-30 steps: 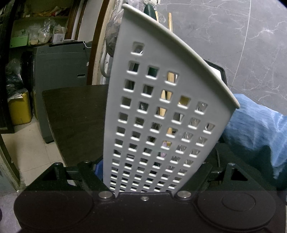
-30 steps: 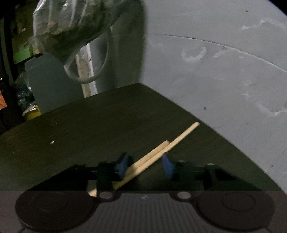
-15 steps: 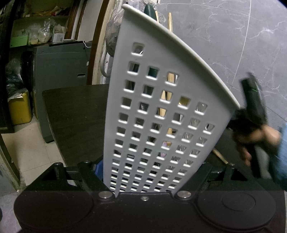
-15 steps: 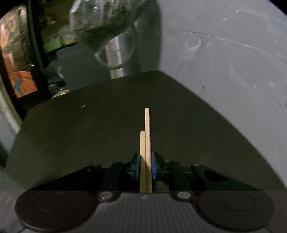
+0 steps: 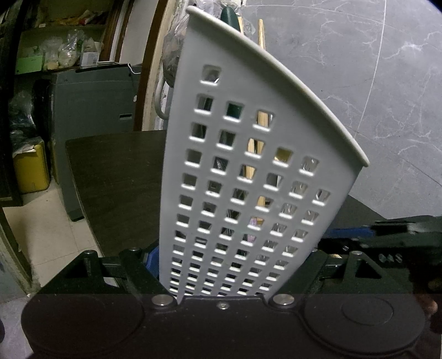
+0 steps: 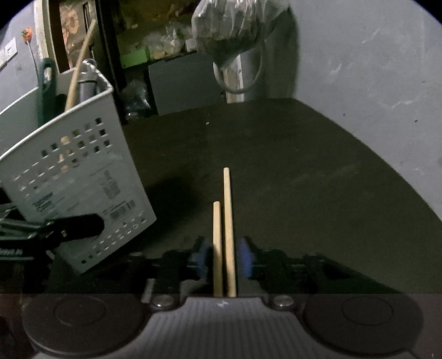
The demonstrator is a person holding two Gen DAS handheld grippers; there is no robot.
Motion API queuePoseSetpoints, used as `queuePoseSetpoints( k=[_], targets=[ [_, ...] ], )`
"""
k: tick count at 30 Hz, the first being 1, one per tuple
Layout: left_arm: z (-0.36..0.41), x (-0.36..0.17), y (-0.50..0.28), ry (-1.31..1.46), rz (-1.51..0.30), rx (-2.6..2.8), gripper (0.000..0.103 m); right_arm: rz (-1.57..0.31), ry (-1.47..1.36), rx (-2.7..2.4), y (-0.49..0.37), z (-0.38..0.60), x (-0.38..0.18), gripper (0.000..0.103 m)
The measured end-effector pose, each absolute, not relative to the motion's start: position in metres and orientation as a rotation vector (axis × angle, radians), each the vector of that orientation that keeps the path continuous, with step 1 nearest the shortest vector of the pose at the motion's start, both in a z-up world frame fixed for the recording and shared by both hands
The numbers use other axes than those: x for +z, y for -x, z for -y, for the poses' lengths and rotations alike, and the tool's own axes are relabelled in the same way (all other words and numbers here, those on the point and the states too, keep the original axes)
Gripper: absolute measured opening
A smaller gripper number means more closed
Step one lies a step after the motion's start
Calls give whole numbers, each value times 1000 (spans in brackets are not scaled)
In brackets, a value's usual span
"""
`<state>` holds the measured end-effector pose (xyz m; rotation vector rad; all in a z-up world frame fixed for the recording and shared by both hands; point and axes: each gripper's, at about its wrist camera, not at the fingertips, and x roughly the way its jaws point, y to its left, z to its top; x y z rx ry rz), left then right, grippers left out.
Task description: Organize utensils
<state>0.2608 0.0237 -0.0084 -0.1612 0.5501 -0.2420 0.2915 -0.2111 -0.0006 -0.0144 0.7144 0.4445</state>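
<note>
My left gripper [image 5: 234,265] is shut on the base of a white perforated utensil caddy [image 5: 248,165], tilted over the dark table [image 5: 116,171]. Inside the caddy stand wooden sticks [image 5: 261,30] and a green handle [image 5: 229,16]. In the right wrist view the caddy [image 6: 77,171] is at the left, with the left gripper's finger [image 6: 69,229] across its lower side. Two wooden chopsticks [image 6: 227,221] lie side by side between the blue pads [image 6: 246,259] of my right gripper [image 6: 223,256]. Its jaws are opening and a small gap shows on each side. The right gripper [image 5: 386,234] also shows beside the caddy.
A grey marbled wall [image 5: 373,82] bounds the table's far and right sides. A plastic bag [image 6: 229,27] hangs above the table's far corner. Beyond the left edge stand a grey cabinet [image 5: 94,110] and a yellow container [image 5: 30,168] on a tiled floor.
The right gripper closed on the two chopsticks, lifted them off the table and swung left until the caddy came into view; its pads now stand wider apart. The left gripper and caddy stayed still.
</note>
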Motion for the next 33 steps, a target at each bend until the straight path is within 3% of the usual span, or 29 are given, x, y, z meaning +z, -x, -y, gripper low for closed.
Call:
queuePoseSetpoints(
  k=[6,15,20,22,33],
  targets=[
    [-23,-9,-260,158,-548,-241,82,-662,157,449,-255,204,5,36],
    [-23,-8,-259,160,-548,-242,82,-690,233,466,-242,193,2,20],
    [-23,-8,-259,160,-548,-242,82,-720,215,453,-251,195,-2,16],
    [-23,-8,-259,160,-548,-242,82,-728,183,463,-257,196,-3,8],
    [-24,-8,-259,160,-548,-243,82,-703,160,444,-294,186,-5,7]
  ],
)
